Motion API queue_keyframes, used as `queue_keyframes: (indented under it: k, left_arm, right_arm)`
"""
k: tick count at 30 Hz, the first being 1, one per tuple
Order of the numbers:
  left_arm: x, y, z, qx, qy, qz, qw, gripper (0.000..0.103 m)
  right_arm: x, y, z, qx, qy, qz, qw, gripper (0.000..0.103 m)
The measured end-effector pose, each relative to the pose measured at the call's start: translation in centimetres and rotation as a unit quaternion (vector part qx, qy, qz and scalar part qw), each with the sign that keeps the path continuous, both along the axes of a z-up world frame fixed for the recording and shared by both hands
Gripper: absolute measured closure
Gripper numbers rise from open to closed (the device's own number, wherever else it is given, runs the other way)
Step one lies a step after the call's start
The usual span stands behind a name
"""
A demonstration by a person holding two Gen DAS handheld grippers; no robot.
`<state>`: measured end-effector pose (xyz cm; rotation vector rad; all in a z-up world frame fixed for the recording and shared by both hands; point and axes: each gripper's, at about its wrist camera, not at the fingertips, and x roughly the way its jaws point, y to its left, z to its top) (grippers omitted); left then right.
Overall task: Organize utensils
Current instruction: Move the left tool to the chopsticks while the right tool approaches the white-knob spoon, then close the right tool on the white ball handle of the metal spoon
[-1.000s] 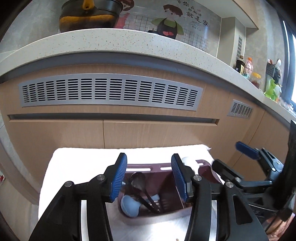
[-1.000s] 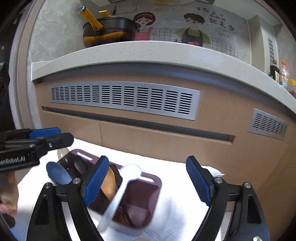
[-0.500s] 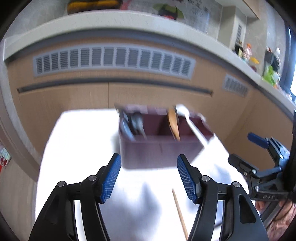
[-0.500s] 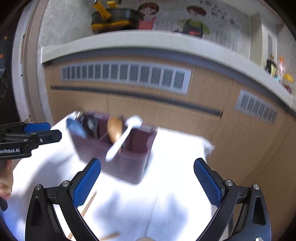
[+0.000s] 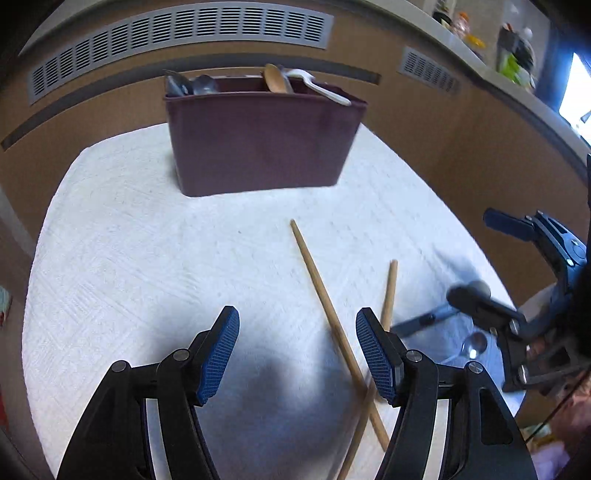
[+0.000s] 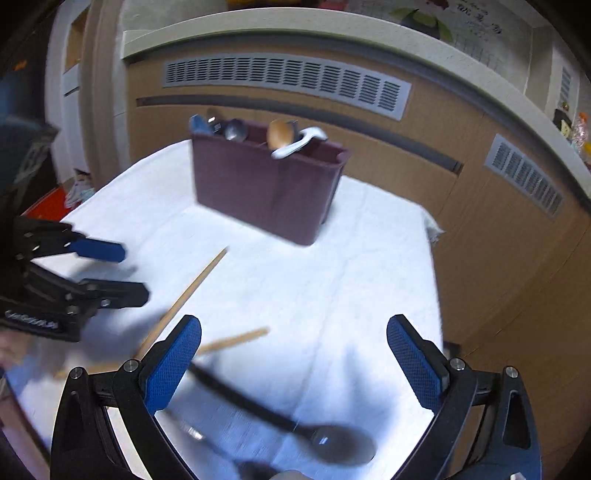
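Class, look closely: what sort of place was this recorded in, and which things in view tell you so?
Most likely a home kitchen: a speckled countertop over wooden cabinet fronts with vent grilles, and a utensil caddy on a white cloth.

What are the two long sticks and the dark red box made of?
The sticks look like plain wood or bamboo: pale tan, matte. The dark red box looks like plastic, with smooth walls, rounded corners and a dull sheen.
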<state>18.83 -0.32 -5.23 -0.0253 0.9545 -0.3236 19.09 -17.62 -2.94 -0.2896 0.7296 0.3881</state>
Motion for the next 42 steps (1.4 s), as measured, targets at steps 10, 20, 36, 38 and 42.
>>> queue_keyframes:
  k: [10, 20, 36, 38, 42]
  left_arm:
    - [-0.1, 1.6, 0.5, 0.008, 0.000, 0.039, 0.9992, 0.037]
    - [-0.6, 1.7, 0.5, 0.021, 0.001, 0.039, 0.9990, 0.037]
    - [-1.5, -1.3, -0.7, 0.015, 0.018, -0.074, 0.9970, 0.047]
    - [-1.5, -2.5, -1.1, 0.021, 0.030, -0.104, 0.9939, 0.063]
    - [-1.3, -5.0, -1.4, 0.054, 0.035, -0.152, 0.9863, 0.069]
  right_arm:
    - [-4.5, 3.2, -3.7, 0.018, 0.101, 0.148, 0.984, 0.059]
    - [-4.4, 5.7, -4.6, 0.003, 0.108, 0.189, 0.976, 0.080]
    - [1.6, -2.9, -3.8, 0.101, 0.149, 0.014, 0.984, 0.084]
    - [1.6, -3.5, -4.0, 0.110, 0.152, 0.008, 0.982, 0.084]
    - [1.5, -3.7, -4.4, 0.109, 0.149, 0.003, 0.983, 0.083]
